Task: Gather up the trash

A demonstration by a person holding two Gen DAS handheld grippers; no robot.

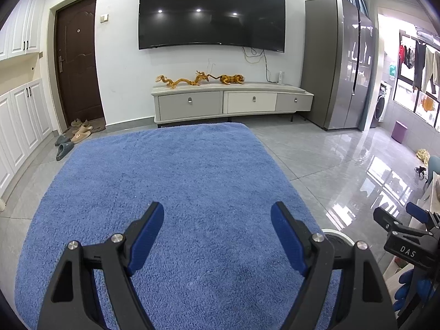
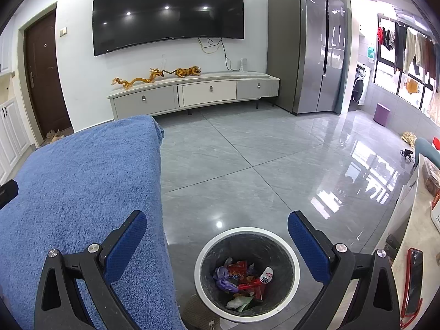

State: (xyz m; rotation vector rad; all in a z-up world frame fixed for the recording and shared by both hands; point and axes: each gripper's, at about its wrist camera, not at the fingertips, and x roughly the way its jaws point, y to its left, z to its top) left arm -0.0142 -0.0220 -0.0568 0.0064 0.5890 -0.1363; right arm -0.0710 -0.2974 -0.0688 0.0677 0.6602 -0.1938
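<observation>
Trash in the bin looks light and crinkly, so we would pinch loose edges; left gripper and right gripper both gape empty.

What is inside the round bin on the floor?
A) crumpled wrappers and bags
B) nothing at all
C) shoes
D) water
A: the right wrist view looks down into the bin, and red, purple and white wrappers lie in a heap at its bottom, while the right gripper hangs open above it, holding nothing.
</observation>
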